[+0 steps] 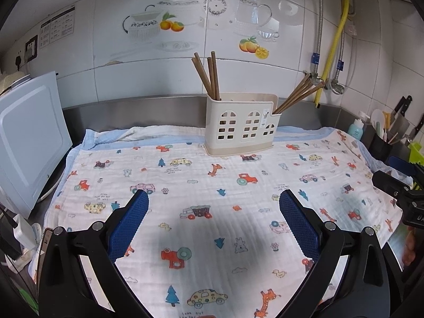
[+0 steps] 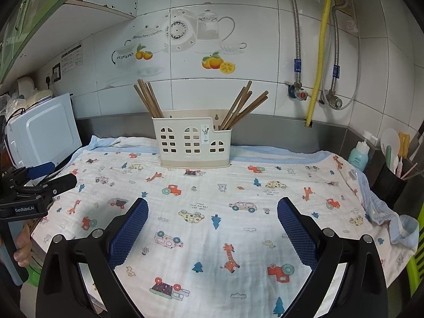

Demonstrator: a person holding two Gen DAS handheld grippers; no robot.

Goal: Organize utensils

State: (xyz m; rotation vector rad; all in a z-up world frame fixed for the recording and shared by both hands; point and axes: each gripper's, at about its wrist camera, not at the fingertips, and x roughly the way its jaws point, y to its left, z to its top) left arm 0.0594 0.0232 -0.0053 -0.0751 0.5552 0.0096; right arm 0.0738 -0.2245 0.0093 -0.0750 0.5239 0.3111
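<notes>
White tiles with teapot and orange decals back your tabletop, which is draped in a cartoon-print cloth. At far left stands a white appliance. At the cloth's rear edge, near the middle, sits the cream holder; one bunch of chopsticks stands in its left compartment, and another bunch leans right out of its right end. Further right, a yellow hose runs down the wall, and a blue bottle stands beside a black pot of kitchen tools. Your left tool hangs over the cloth spread wide, holding nothing. Your right tool is likewise wide apart, gripping nothing, well short of the holder.
</notes>
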